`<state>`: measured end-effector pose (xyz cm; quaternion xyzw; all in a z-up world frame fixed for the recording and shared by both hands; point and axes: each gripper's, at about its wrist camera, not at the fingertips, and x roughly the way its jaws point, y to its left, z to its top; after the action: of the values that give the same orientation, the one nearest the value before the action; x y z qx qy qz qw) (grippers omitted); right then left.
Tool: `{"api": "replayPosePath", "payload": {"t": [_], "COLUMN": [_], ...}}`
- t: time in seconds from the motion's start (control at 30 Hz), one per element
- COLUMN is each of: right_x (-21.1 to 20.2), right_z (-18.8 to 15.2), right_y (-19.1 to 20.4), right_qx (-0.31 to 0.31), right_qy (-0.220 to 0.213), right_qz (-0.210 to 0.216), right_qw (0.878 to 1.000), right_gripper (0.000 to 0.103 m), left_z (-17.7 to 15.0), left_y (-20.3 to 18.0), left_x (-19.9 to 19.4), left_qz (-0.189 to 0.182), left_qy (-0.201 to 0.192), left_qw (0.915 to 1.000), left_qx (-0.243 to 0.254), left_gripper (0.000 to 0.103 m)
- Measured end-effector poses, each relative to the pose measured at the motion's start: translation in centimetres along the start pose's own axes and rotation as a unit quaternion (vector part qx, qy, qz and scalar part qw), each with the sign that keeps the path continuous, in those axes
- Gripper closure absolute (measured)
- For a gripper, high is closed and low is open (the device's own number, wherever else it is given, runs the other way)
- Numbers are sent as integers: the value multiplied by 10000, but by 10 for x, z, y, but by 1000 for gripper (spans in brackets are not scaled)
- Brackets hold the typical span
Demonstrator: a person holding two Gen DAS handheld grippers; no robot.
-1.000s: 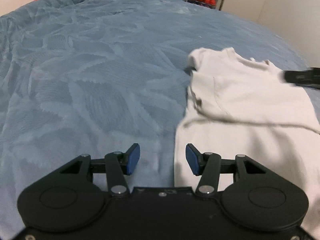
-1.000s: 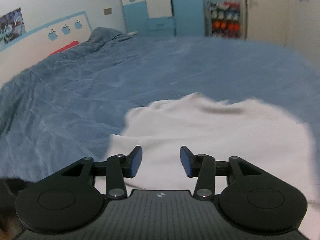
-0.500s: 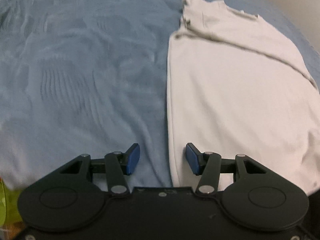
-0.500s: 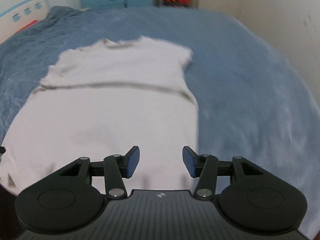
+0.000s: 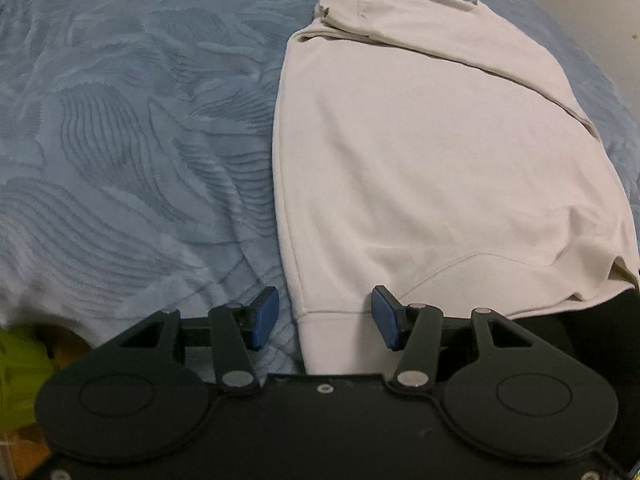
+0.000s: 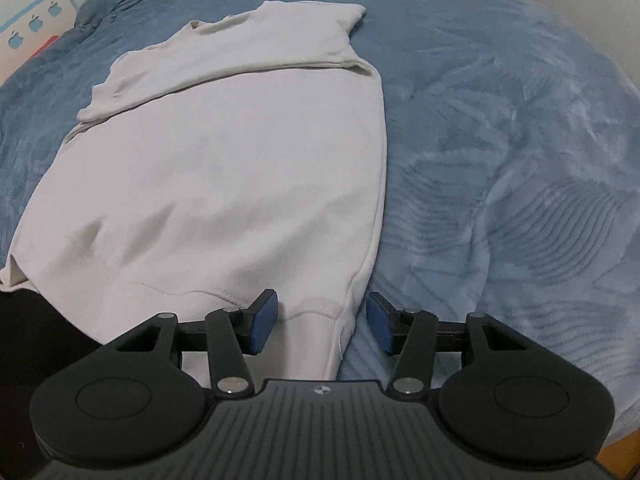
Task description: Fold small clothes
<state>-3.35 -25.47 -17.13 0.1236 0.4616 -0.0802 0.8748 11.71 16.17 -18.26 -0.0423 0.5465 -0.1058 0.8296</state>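
Observation:
A white T-shirt (image 5: 420, 152) lies flat on the blue bedspread, collar away from me and both sleeves folded in across the chest. My left gripper (image 5: 325, 316) is open, its blue pads straddling the shirt's near-left hem corner. In the right wrist view the same shirt (image 6: 224, 168) fills the left half. My right gripper (image 6: 322, 322) is open as well, with the near-right hem corner lying between its pads. Neither gripper pinches the cloth.
The blue patterned bedspread (image 5: 120, 140) spreads wide to the left of the shirt and likewise to its right (image 6: 500, 160). A yellow-green object (image 5: 20, 372) shows at the left wrist view's lower left. A wall with apple stickers (image 6: 32, 28) stands beyond the bed.
Both grippers have drawn back from the collar end to the hem, each now lined up over a bottom corner. Both stayed open throughout.

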Motion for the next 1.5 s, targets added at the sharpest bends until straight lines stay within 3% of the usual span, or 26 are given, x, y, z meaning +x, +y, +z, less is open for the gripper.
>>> {"api": "replayPosePath", "payload": {"t": [0.1, 0.2, 0.37, 0.43, 0.47, 0.5, 0.57, 0.67, 0.77, 0.83, 1.0, 1.1, 1.23, 1.33, 1.4, 1.5], "right_x": [-1, 3, 14, 16, 15, 12, 2, -19, -55, -78, -106, -93, -46, -17, -22, -45], "right_z": [-7, -14, -10, -10, -10, -10, -8, -2, 7, 14, 27, 22, -1, -14, -13, -2], "right_y": [-2, -4, -9, -7, -6, -4, -2, -4, -10, -13, -4, 1, -7, -9, -3, 16], "right_qx": [16, 35, 534, 544, 503, 430, 301, 292, 410, 439, 211, 156, 416, 528, 389, -99], "right_qy": [83, 66, 189, 136, 65, -64, -262, -533, -997, -1241, -1439, -1084, -416, 33, -91, -666], "right_qz": [102, 107, 230, 295, 323, 211, 176, 196, 292, 381, 354, 120, -118, -103, -285, -969], "right_qw": [9999, 9999, 9981, 9980, 9982, 9988, 9990, 9980, 9937, 9906, 9887, 9939, 9982, 9985, 9988, 9930], "right_gripper": [27, 22, 12, 44, 77, 83, 90, 93, 93, 93, 93, 93, 93, 88, 82, 77], "left_z": [-5, -9, -10, -9, -9, -8, -6, 1, 8, 14, 24, 21, 4, -3, 0, 11], "left_y": [1, 7, 16, 13, 12, 11, 9, 8, 8, 12, 11, 8, 12, 14, 9, -1], "left_x": [0, 4, 10, 10, 9, 8, 4, -9, -38, -61, -99, -88, -40, -15, -13, -28], "left_qz": [76, 142, 27, 43, 33, 10, 88, 163, 300, 175, 213, 326, 383, 262, 532, 1115], "left_qy": [10, 19, 57, 27, 9, -21, -110, -209, -549, -774, -1135, -832, -186, 146, 181, -191], "left_qw": [9999, 9992, 9975, 9982, 9985, 9986, 9992, 9991, 9979, 9967, 9932, 9960, 9991, 9993, 9984, 9931], "left_qx": [-90, -379, -700, -598, -542, -524, -363, -337, -191, -189, -122, -19, -68, -200, -33, 306], "left_gripper": [44, 34, 31, 32, 40, 51, 94, 96, 96, 96, 96, 96, 95, 92, 79, 76]}}
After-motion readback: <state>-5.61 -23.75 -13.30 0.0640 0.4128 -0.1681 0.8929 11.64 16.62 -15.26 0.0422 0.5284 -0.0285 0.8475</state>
